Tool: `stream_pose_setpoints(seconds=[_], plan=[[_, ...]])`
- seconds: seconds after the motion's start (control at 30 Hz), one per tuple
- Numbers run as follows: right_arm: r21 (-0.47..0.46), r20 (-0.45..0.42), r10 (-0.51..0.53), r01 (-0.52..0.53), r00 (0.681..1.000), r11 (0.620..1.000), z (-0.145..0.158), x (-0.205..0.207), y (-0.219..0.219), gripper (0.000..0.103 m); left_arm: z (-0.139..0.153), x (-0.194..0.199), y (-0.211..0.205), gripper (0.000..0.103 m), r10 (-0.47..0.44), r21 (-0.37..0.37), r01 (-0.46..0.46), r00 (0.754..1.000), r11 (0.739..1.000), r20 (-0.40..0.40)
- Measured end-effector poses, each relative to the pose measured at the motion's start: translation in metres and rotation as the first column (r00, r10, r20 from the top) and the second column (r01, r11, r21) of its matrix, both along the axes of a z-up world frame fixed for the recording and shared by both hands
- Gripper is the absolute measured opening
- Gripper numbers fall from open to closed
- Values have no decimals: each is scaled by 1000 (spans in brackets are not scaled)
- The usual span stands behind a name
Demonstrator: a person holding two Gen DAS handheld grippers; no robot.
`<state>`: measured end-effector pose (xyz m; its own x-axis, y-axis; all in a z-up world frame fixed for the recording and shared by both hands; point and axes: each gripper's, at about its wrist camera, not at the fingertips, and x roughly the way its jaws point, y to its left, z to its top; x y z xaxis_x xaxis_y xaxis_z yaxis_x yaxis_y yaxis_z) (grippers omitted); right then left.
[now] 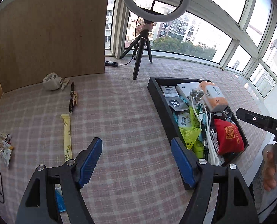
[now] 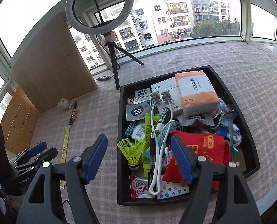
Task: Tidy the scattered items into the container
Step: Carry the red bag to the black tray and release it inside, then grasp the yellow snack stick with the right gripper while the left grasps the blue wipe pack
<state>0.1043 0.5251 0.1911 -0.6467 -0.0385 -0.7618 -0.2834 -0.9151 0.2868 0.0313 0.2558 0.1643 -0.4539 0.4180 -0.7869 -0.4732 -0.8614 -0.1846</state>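
Most of the little things are already in the black tray [image 2: 249,123]. It is packed full: a tissue pack [image 2: 198,93], a red pouch [image 2: 203,149], a yellow-green shuttlecock [image 2: 132,151], a white cable [image 2: 158,141] and a Coffee mate sachet [image 2: 139,187] all lie inside.

A few things are left out on the checked table [image 1: 123,112]. In the left wrist view, a long yellow sachet [image 1: 67,136] lies at about 10 o'clock from the left gripper [image 1: 136,160], just beside its left finger. Past it, at 11 o'clock, a dark pen [image 1: 71,97] lies with a wooden clothespin [image 1: 75,98] touching it. Farther at 11 o'clock, near the wooden board [image 1: 50,33], sits a white wrapped bundle [image 1: 51,81]. Some small packets [image 1: 6,147] lie far off at 9 o'clock.

Both grippers hold nothing. The left gripper hangs wide apart over bare cloth, with the tray at its 2 o'clock. The right gripper [image 2: 139,155] is spread wide too, and hangs over the near left part of the tray, above the shuttlecock.

I think the job is more than half done. The yellow sachet looks like the easiest thing for the left gripper to pick next.
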Motion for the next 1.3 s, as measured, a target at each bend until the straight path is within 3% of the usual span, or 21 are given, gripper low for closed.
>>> stream_pose_setpoints(seconds=[0.27,0.4,0.5,0.63,0.83,0.97,1.1,1.3], plan=[[6,62,143,-143,988,990,-22,-34,-101,70,-20,-12,-118,74,23,-109,-21,1000,994,11],[-21,109,204,-203,973,979,-39,-55,-149,70,-40,-14,-173,75,-30,-204,35,999,978,30],[-31,145,244,-242,959,970,-54,-71,-184,70,-56,-12,-200,75,-89,-222,107,992,969,90],[-33,201,287,-287,937,957,-73,-90,-225,70,-80,-1,-204,75,-205,-261,233,970,937,133],[-28,281,304,-309,910,951,-99,-124,-263,70,-110,11,-176,76,-380,-332,415,909,847,168],[-40,336,279,-282,900,959,-116,-150,-276,70,-124,13,-163,76,-422,-384,458,889,802,179],[-9,373,276,-294,886,956,-130,-168,-292,70,-131,10,-162,77,-422,-384,457,889,802,178],[40,436,260,-307,861,951,-145,-187,-310,65,-131,1,-169,80,-377,-331,422,906,844,192]])
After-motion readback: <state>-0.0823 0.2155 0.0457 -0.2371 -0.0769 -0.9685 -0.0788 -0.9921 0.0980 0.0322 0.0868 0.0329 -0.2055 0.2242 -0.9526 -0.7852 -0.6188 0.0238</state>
